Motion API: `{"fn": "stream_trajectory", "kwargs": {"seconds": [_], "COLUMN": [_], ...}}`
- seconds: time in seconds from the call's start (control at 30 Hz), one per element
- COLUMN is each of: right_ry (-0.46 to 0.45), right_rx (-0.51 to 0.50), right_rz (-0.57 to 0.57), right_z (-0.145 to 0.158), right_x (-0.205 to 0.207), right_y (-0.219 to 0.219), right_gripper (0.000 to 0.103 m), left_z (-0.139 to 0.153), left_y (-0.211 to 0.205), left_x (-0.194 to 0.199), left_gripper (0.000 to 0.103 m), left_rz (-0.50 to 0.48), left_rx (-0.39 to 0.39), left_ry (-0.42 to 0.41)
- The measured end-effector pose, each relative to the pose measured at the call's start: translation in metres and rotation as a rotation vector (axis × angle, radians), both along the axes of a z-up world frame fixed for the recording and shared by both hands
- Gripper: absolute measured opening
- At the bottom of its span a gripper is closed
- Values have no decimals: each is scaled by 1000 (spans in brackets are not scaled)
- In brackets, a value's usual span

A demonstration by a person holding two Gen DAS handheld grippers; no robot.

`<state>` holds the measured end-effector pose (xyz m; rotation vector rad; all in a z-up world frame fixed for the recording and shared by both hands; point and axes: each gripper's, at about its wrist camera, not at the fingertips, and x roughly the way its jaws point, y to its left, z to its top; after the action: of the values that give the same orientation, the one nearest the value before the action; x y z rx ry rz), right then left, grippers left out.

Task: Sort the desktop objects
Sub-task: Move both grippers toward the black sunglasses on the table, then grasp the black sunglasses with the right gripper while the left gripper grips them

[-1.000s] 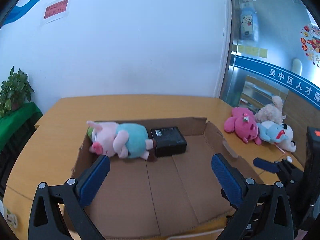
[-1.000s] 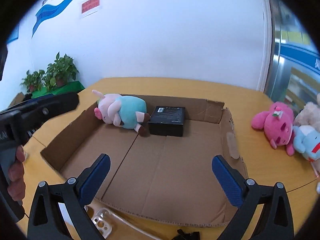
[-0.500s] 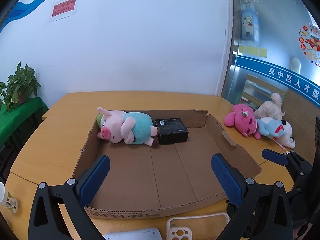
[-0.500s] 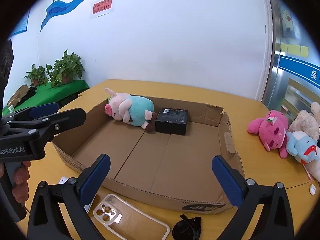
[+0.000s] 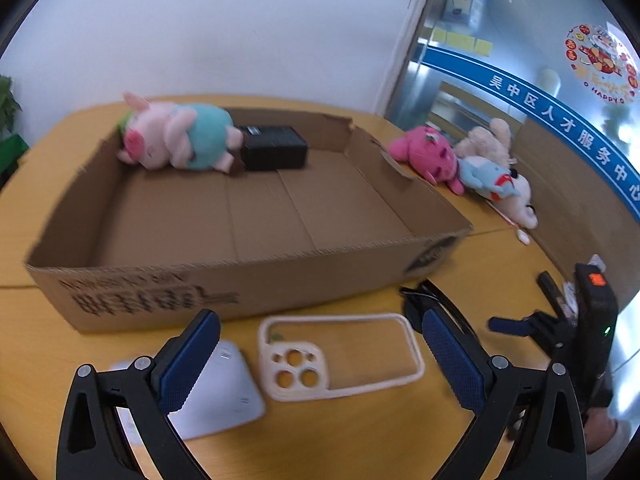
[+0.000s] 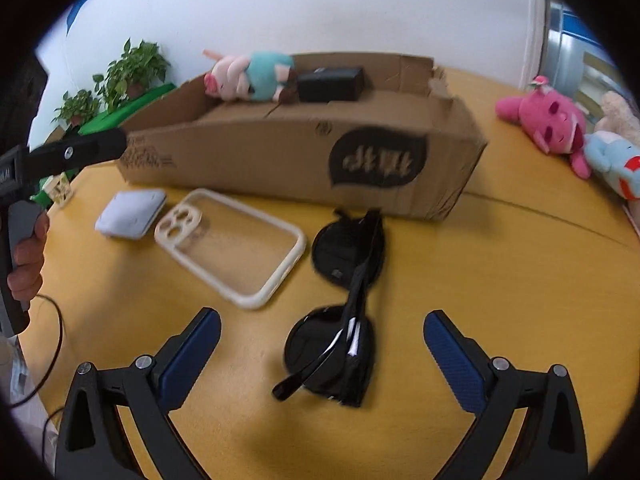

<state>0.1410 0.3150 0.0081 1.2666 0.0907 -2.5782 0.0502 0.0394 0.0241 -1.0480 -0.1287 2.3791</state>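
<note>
As both claws gape | sunglasses (image 6: 340, 312) 1 | phone case (image 5: 340, 356) 1 | plush toys 4

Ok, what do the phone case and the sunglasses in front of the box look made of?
Phone case: looks like a clear plastic back with a cream, soft-looking rim, since the table shows through it. Sunglasses: apparently glossy black plastic, with highlights on the folded arms and dark lenses.

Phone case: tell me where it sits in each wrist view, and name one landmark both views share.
Left wrist: the phone case lies low and centre on the table, between the open jaws, camera cutout to the left.
Right wrist: it lies left of centre, above the left finger, beside the sunglasses.
Shared landmark: the cardboard box just behind it.
</note>
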Motion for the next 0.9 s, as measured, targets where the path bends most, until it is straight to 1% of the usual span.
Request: {"fn": "stream_trajectory", "kwargs": {"seconds": [0.07,0.1,0.13,0.17,0.2,0.23,0.27,0.37,0.4,0.47,0.53,0.6,0.7,0.83,0.87,0.9], "right_ry": [-8,-9,-12,-21,-40,-52,-35,-31,-29,-27,-24,-25,-22,-18,-18,-17], "right_rx": [12,41,67,83,71,59,67,80,76,64,62,40,14,-4,-8,-10], "right_rz": [10,15,10,-1,-14,-24,-30,-31,-41,-49,-60,-67,-70,-67,-65,-63], "right_z": [-6,-10,-12,-16,-19,-22,-22,-21,-21,-21,-21,-20,-20,-19,-19,-19], "right_x": [1,2,2,2,1,1,4,8,10,12,15,18,18,19,19,19], "right_y": [-6,-11,-12,-13,-11,-9,-10,-10,-9,-7,-6,-4,-1,3,4,5], "right_gripper": [99,95,88,83,73,70,69,56,56,56,56,56,56,56,56,56], "left_z": [-8,-10,-12,-14,-15,-16,-16,-18,-20,-24,-27,-31,-41,-56,-59,-62], "left_y": [8,11,15,19,24,28,33,49,54,65,79,92,115,145,152,158], "left_x": [-3,-4,-5,-5,-6,-6,-6,-9,-10,-15,-17,-19,-24,-29,-30,-31], "left_gripper": [101,100,97,95,95,94,93,89,87,73,66,64,60,46,43,41], "left_rz": [-16,-21,-32,-49,-67,-81,-90,-138,-153,-182,-220,-261,-309,-355,-361,-388], "left_rx": [27,37,44,50,57,64,74,118,135,165,175,191,226,230,224,204], "left_ry": [-40,-55,-72,-86,-92,-96,-96,-120,-135,-168,-195,-221,-291,-368,-384,-407]}}
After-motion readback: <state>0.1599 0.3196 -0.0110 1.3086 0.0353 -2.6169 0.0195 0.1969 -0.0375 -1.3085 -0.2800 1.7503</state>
